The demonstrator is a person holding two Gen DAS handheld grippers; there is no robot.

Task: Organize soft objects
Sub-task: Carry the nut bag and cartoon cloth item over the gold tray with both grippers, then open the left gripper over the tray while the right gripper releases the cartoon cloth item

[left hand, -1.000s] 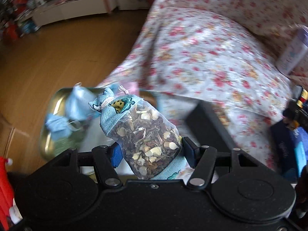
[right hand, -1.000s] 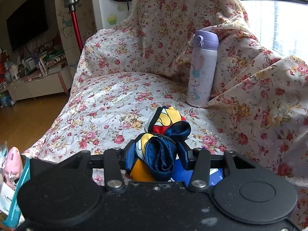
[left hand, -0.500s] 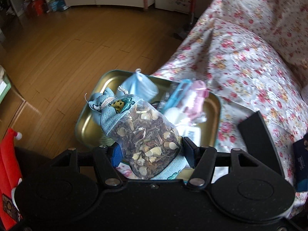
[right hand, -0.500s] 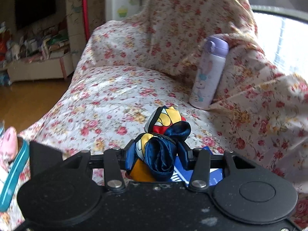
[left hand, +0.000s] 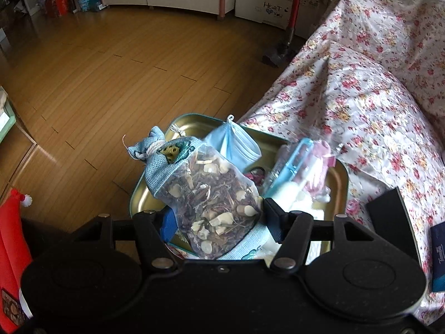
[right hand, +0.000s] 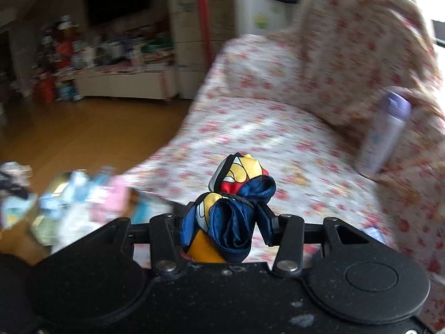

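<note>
My left gripper (left hand: 215, 217) is shut on a sachet bag (left hand: 211, 192) of dried herbs with a blue mesh top tied by white cord. It hangs over the near left part of a gold metal tray (left hand: 340, 178) that holds a blue face mask (left hand: 236, 144), a light blue packet (left hand: 289, 167) and pink wrapped items (left hand: 319, 167). My right gripper (right hand: 222, 220) is shut on a bunched silk scarf (right hand: 230, 208) in navy, yellow and red, held above the floral sofa (right hand: 264, 139). The tray shows blurred at the left of the right wrist view.
Wooden floor (left hand: 111, 69) lies left of the sofa edge. A red vacuum (left hand: 289, 19) leans by boxes at the back. A lilac bottle (right hand: 386, 130) stands against the sofa back. A black lid (left hand: 389, 217) and a dark booklet (left hand: 438, 253) lie on the seat. A red Santa hat (left hand: 14, 222) is at far left.
The left gripper has carried the sachet sideways until it hangs over the tray, and rolled. The right gripper has risen and swung left with the scarf; the bottle has slid to the right edge.
</note>
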